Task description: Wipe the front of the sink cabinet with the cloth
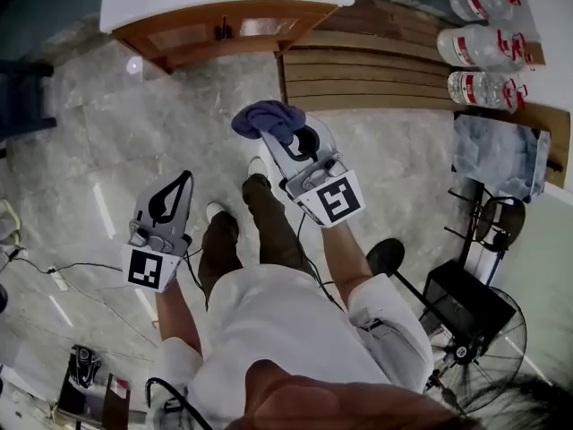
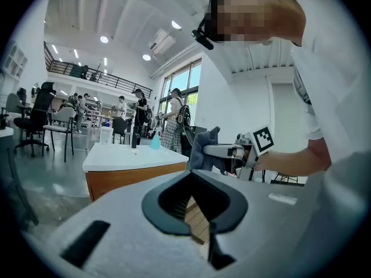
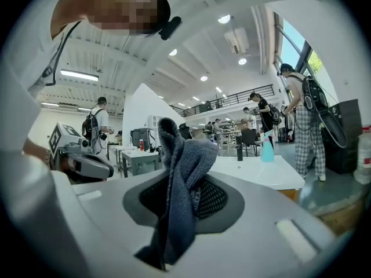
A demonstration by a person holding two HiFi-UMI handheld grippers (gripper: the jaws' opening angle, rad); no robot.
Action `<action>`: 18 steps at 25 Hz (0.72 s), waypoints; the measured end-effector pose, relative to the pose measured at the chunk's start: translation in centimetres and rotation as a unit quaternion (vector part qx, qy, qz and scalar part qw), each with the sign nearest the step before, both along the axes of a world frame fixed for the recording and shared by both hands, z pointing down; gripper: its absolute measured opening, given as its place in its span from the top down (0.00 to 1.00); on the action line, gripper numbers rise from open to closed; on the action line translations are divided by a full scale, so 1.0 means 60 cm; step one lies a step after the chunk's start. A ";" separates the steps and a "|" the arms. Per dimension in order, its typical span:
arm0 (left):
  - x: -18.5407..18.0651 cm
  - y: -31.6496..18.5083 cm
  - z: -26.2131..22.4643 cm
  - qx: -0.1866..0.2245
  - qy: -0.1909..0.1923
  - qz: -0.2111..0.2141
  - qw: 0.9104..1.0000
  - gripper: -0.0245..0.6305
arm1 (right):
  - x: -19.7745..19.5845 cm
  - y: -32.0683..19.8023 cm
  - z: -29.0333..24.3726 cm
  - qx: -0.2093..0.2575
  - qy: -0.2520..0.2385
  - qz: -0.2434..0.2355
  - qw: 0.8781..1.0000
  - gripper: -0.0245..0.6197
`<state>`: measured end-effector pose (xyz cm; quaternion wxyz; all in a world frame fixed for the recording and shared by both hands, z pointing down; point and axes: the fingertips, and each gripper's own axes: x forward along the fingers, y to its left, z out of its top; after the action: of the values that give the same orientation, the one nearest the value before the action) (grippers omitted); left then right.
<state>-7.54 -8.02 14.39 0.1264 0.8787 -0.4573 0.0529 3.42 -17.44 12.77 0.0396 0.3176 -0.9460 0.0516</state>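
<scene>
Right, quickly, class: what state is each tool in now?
Left tool: closed, nothing in it.
Right tool: closed on the blue cloth.

We read no text anywhere in these views. Water bottles [image 1: 484,45], top right of the head view: red-and-white labels [image 1: 462,48], print too small for us to make out. Cube of the left gripper [image 1: 185,177]: black-and-white square marker [image 1: 148,269], a block pattern, not letters or digits. Cube of the right gripper [image 1: 279,138]: second marker [image 1: 339,200], same kind, also visible in the left gripper view.
</scene>
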 end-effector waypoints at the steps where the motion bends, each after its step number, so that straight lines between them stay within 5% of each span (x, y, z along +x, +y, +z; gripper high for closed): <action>1: -0.004 -0.011 0.022 0.005 0.000 0.002 1.000 0.96 | -0.013 -0.012 0.020 0.006 -0.002 -0.002 1.000 0.80; 18: -0.063 -0.106 0.477 0.130 0.018 -0.019 0.991 0.96 | -0.219 -0.198 0.424 0.104 -0.047 -0.014 0.993 0.80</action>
<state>-11.32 -14.38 43.03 0.0204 0.8796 -0.4747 -0.0250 -9.75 -29.34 38.24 -0.0378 0.3037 -0.9515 -0.0324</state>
